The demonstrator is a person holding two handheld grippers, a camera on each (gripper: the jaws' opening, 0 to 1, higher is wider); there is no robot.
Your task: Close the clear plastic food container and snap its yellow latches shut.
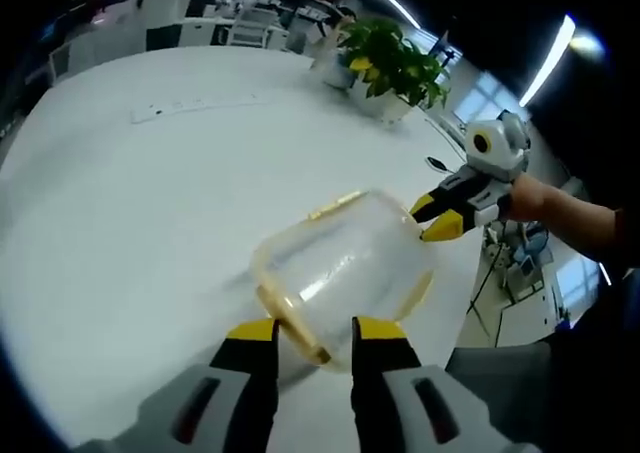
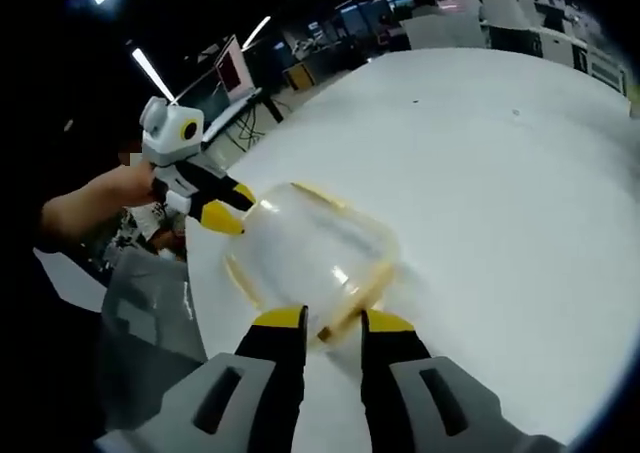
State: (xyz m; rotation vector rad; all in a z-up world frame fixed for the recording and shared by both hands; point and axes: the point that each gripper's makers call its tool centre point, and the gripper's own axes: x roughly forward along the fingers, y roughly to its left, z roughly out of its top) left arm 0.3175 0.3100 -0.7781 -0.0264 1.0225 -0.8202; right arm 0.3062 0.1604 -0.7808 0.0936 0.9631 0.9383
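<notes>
Holding the clear container (image 1: 345,268) from two sides, I see my left gripper (image 1: 314,335) with its jaws narrowly apart astride a yellow latch (image 1: 290,325) on the near rim; whether they pinch it I cannot tell. My right gripper (image 2: 333,323) sits likewise at the opposite rim, jaws narrow around a latch there (image 2: 330,330). The container rests on the white table (image 1: 120,213), between both tongs. A potted plant (image 1: 392,63) stands far beyond my left jaws.

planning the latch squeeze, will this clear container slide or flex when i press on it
The clear container looks thin-walled and empty, so probably light and apt to skid on the smooth white table. Pressing from both sides with the left tool and right tool should steady it.
</notes>
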